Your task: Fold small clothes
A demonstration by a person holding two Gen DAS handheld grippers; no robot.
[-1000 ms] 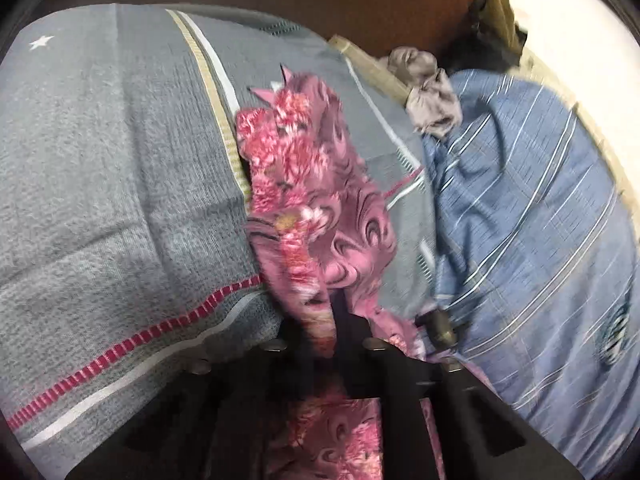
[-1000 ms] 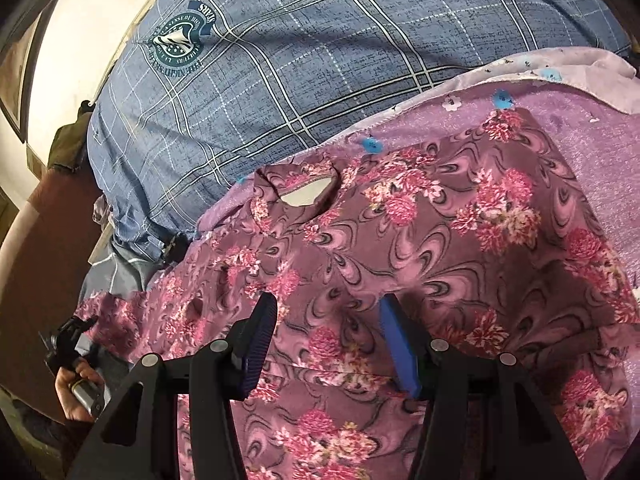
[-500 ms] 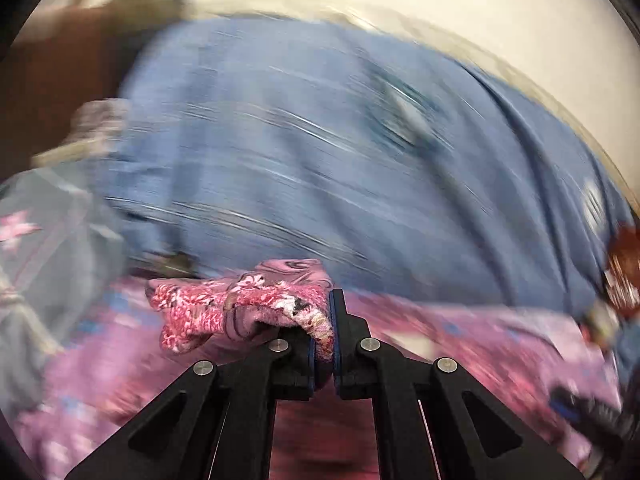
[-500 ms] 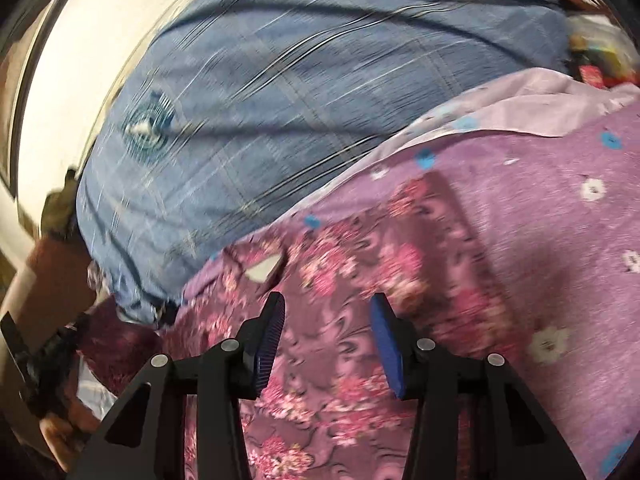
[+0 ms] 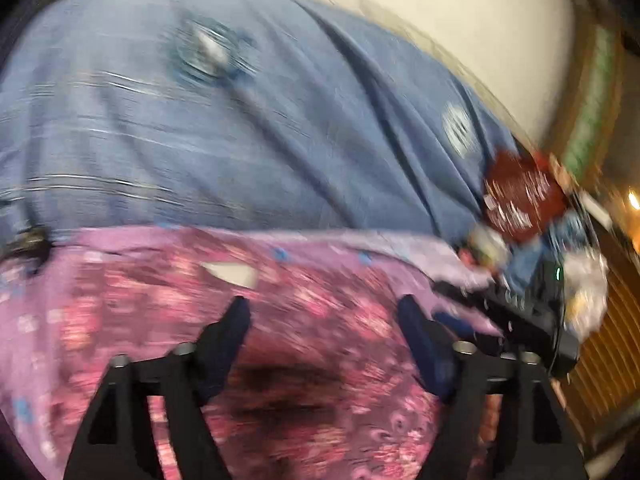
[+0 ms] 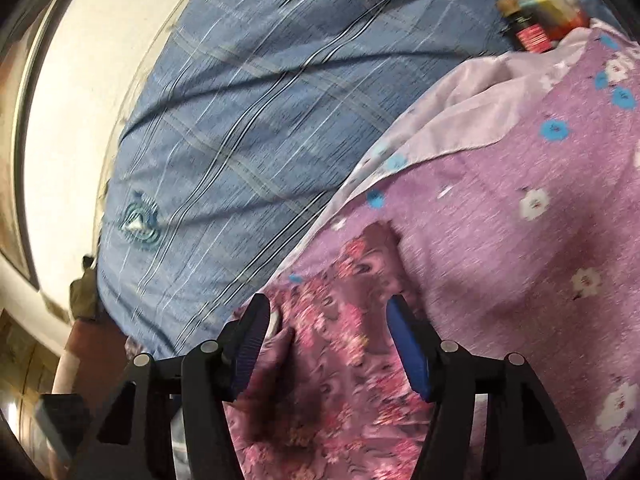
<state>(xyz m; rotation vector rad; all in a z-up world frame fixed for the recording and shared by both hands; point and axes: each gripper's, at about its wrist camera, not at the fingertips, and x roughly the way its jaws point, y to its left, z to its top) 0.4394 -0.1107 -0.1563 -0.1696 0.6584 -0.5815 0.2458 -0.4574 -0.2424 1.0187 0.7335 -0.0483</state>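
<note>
A small maroon garment with pink flowers lies on a lilac flowered sheet; the left wrist view is blurred. My left gripper is open and empty just above the garment. In the right wrist view the same garment lies folded on the lilac sheet. My right gripper is open, with its fingers either side of the garment's upper end and nothing held. The right gripper's black body shows at the right of the left wrist view.
A big blue checked quilt lies behind the sheet, against a cream wall. A dark red patterned thing and some clutter lie at the quilt's right end. A bottle and bright boxes sit at the far right.
My left gripper carried the garment's end over onto the rest of the garment and then opened, letting it go. My right gripper stayed open and shifted towards the garment's upper edge.
</note>
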